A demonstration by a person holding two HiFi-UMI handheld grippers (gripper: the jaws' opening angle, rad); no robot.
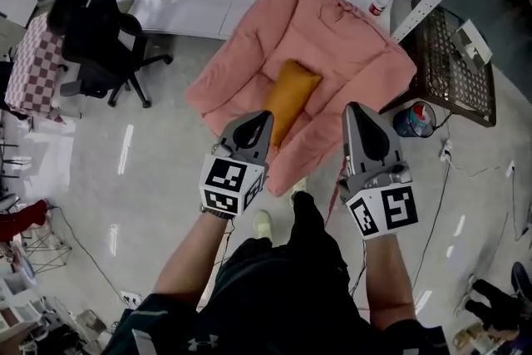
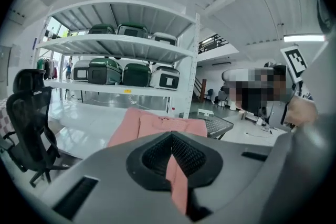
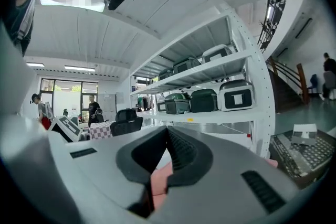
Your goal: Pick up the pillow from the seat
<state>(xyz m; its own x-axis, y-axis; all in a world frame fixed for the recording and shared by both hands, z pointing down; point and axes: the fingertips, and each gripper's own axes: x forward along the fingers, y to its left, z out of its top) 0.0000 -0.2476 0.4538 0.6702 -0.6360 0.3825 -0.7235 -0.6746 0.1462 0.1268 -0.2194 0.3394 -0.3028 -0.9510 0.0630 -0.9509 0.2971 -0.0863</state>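
Left claw (image 1: 263,120): jaws together, nothing between them, touching nothing. Right claw (image 1: 356,110): jaws together too, empty. The 2 claws hang side by side over front edge of pink seat (image 1: 332,29), tips toward it, clear of cushion. Orange pillow (image 1: 293,96) lies mid-seat, ahead of claws, untouched. Task: nothing done yet; looks like approach stage. Left to do: open jaws, reach pillow, close on it, lift it off seat.
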